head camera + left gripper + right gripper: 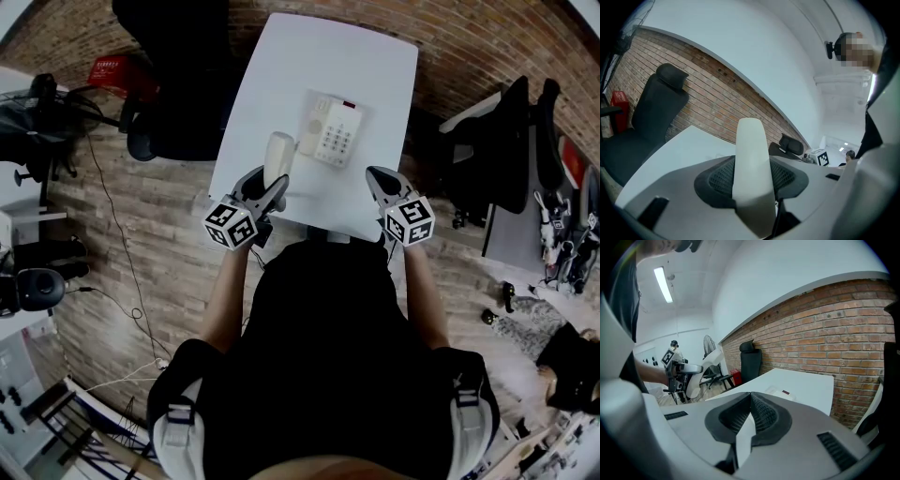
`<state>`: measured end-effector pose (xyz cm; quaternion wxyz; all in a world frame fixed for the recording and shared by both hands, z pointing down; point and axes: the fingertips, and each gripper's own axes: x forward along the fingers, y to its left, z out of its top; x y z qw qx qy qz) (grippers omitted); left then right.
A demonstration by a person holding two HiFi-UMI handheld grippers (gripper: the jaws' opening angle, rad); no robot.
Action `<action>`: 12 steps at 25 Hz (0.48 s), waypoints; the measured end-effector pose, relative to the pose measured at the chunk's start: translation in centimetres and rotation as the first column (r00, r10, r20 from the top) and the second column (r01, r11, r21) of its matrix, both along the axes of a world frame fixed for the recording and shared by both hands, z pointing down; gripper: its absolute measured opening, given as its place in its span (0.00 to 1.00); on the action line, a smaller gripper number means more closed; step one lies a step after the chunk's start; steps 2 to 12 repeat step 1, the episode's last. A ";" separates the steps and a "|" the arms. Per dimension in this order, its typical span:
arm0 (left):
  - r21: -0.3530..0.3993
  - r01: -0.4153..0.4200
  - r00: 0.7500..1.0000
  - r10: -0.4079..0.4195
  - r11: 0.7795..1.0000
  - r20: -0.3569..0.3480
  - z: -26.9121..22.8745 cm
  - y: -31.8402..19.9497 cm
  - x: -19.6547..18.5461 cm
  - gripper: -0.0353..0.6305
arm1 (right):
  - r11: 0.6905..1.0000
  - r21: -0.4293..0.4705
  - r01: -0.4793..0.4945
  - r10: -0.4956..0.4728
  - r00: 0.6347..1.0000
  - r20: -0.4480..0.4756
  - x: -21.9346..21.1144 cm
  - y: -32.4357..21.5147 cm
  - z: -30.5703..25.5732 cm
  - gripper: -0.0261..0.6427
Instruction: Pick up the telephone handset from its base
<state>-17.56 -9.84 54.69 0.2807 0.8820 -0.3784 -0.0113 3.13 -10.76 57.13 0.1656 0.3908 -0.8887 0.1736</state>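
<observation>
Though no lettering on the phone can be read, only black-and-white square markers show on the gripper cubes | handset (277, 157): off-white, smooth, round-ended, off its cradle, just left of the keypad base (336, 131) on the white table (281, 75) | left gripper (268, 187): jaws wide, clamped on handset | right gripper (375, 174): jaws together, empty, near right of base

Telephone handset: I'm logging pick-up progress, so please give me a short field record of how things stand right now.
handset: between the left gripper's jaws, off the base, to its left in the head view
left gripper: shut on the handset
right gripper: jaws together, nothing held
telephone base: on the white table, keypad facing up
pick-up: appears done
</observation>
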 end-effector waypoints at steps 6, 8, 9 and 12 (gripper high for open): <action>-0.001 0.000 1.000 0.000 1.000 -0.002 0.0 0.0 0.0 0.38 | 1.000 0.000 0.000 0.000 1.000 0.000 -0.1 0.0 0.0 0.03; -0.001 0.000 1.000 0.000 1.000 -0.002 0.0 0.0 0.0 0.38 | 1.000 0.000 0.000 0.000 1.000 0.000 -0.1 0.0 0.0 0.03; -0.001 0.000 1.000 0.000 1.000 -0.002 0.0 0.0 0.0 0.38 | 1.000 0.000 0.000 0.000 1.000 0.000 -0.1 0.0 0.0 0.03; -0.001 0.000 1.000 0.000 1.000 -0.002 0.0 0.0 0.0 0.38 | 1.000 0.000 0.000 0.000 1.000 0.000 -0.1 0.0 0.0 0.03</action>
